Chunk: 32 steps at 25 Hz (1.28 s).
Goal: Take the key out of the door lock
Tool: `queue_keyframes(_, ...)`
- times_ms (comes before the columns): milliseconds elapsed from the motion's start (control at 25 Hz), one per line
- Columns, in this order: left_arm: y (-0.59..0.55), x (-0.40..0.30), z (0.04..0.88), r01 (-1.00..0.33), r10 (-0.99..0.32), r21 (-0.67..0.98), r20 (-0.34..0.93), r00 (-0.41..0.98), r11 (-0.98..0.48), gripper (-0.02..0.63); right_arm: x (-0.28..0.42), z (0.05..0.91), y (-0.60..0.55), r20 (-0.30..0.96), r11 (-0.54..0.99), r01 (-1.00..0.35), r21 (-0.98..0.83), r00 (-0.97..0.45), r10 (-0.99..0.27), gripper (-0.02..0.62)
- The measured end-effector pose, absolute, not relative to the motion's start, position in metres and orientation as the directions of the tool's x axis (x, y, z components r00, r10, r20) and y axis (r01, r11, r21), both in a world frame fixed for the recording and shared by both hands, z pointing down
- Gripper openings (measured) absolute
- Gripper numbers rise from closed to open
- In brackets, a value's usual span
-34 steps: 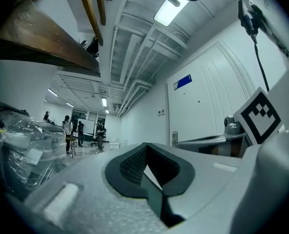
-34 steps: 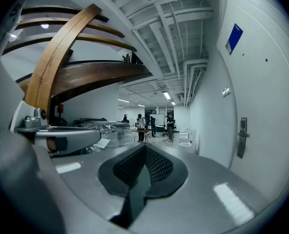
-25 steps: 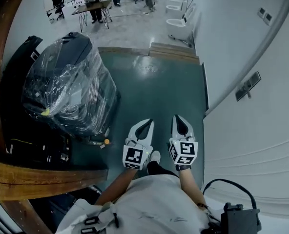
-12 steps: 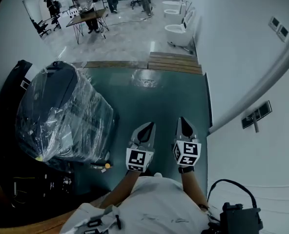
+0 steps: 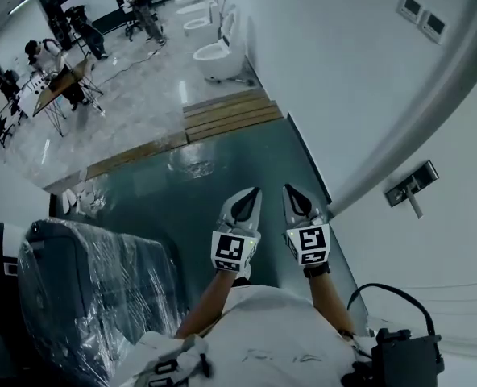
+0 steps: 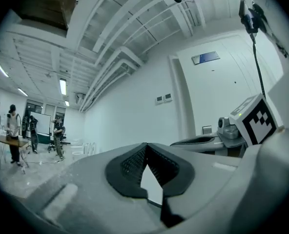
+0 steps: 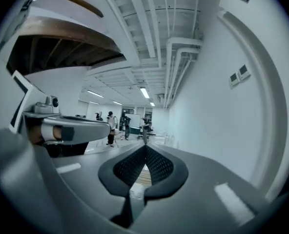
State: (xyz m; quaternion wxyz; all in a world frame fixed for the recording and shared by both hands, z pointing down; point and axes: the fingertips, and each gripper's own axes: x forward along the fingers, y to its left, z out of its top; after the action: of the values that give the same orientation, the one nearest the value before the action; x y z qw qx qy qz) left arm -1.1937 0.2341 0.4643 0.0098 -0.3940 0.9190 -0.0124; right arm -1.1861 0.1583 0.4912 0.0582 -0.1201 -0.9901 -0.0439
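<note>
The left gripper [image 5: 251,195] and right gripper [image 5: 290,193] are pointing level over a glossy green floor [image 5: 166,204], jaws pressed together and holding nothing. The door lock [image 5: 405,185] is sitting on the white door [image 5: 440,252], to the right gripper's right; its key is too small to make out.

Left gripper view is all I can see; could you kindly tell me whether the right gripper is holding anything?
Observer: No, the right gripper's jaws are together, nothing between them.
Operator: Where is the door handle, please?
Observer: The silver metal door handle on the white door is off to the right gripper's right, untouched.
Operator: Anything on the floor?
Observer: A dark bulky object wrapped in clear plastic film stands at the person's left.
</note>
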Motion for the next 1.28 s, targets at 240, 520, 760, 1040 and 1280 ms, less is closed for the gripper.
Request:
queue_keyframes(240,0.167,-1.259,0.468,-0.878,-0.878,0.034,-0.002,-0.479,0.478,0.002,-1.225,0.486,0.073,0.153,0.987,-0.151,0.047,-0.976,-0.157,-0.006)
queue_keyframes(520,0.010,-1.224,0.481,-0.995,-0.996,0.060,0.042,-0.081,0.084,0.002,-1.165,0.488,-0.058,0.190,0.876,-0.481,0.048,-0.856,-0.480,-0.006)
queue_keyframes(760,-0.106,-1.187,0.474,-0.999,-0.999,0.009,0.019,0.051,-0.051,0.002,-1.126,0.483,-0.152,0.140,0.817,-0.577,-0.004,-0.809,-0.571,0.000)
queue_keyframes(1040,-0.209,-1.173,0.451,-0.994,-0.993,-0.015,-0.036,0.110,-0.110,0.002,-1.078,0.473,-0.253,0.077,0.727,-0.686,-0.034,-0.727,-0.682,0.000)
queue_keyframes(1280,-0.267,-1.186,0.456,-0.983,-0.983,-0.030,0.022,0.183,-0.184,0.002,-1.080,0.494,-0.283,0.092,0.696,-0.714,-0.076,-0.700,-0.708,0.000)
